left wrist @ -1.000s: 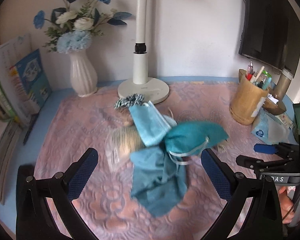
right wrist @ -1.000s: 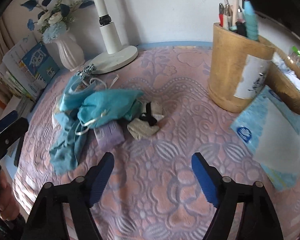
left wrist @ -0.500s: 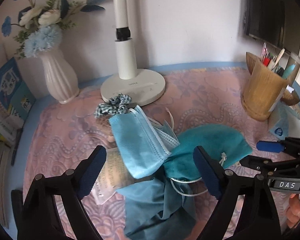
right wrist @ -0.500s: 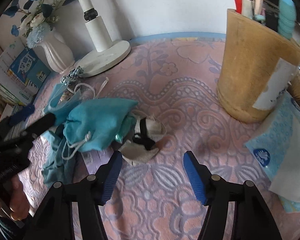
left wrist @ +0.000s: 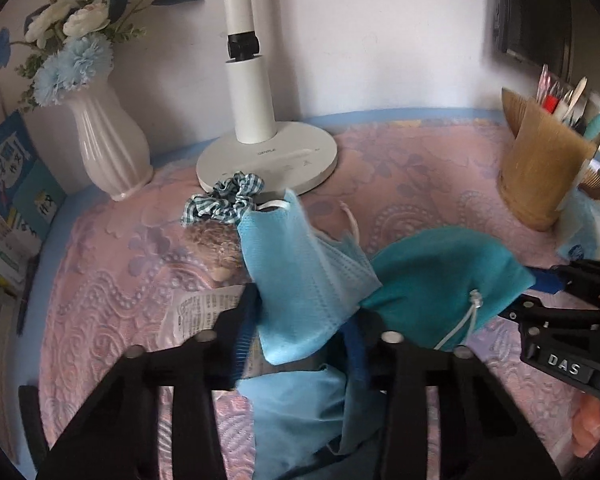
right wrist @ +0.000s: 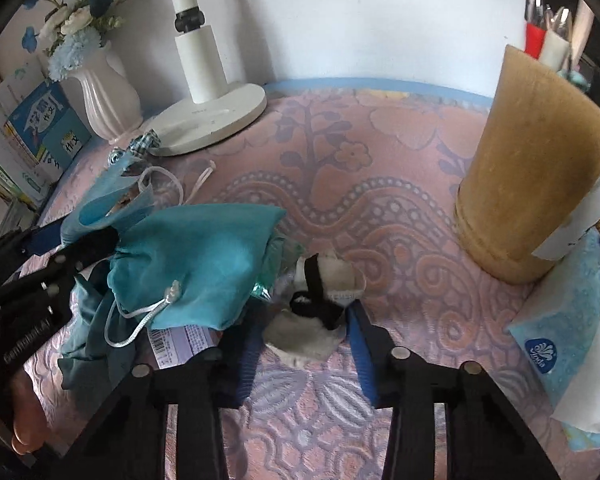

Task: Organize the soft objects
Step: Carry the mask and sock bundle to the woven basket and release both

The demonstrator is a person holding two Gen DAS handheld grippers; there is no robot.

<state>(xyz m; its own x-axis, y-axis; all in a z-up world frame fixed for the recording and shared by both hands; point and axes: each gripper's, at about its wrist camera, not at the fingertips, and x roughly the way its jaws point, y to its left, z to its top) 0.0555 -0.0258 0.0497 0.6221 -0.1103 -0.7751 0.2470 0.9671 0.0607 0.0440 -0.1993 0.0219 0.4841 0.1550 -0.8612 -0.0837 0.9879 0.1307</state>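
Observation:
A pile of soft things lies on the pink tablecloth (left wrist: 412,184): a light blue face mask (left wrist: 300,280), a teal drawstring pouch (left wrist: 444,280), a darker blue cloth (left wrist: 300,416) and a checked scrunchie (left wrist: 228,200). My left gripper (left wrist: 300,332) is partly closed, its jaws on either side of the mask's near edge. In the right wrist view the pouch (right wrist: 196,260) lies at left and a white and black rolled sock (right wrist: 316,312) sits between the jaws of my right gripper (right wrist: 300,344), which are partly closed around it.
A white lamp base (left wrist: 268,156), a white vase of flowers (left wrist: 108,140) and books (left wrist: 12,192) stand at the back left. A wooden pen holder (right wrist: 540,184) and a tissue pack (right wrist: 572,344) are at the right. A printed packet (right wrist: 180,344) lies under the pouch.
Both grippers moved forward into the pile and their jaws narrowed. The left came onto the face mask, the right onto the rolled sock.

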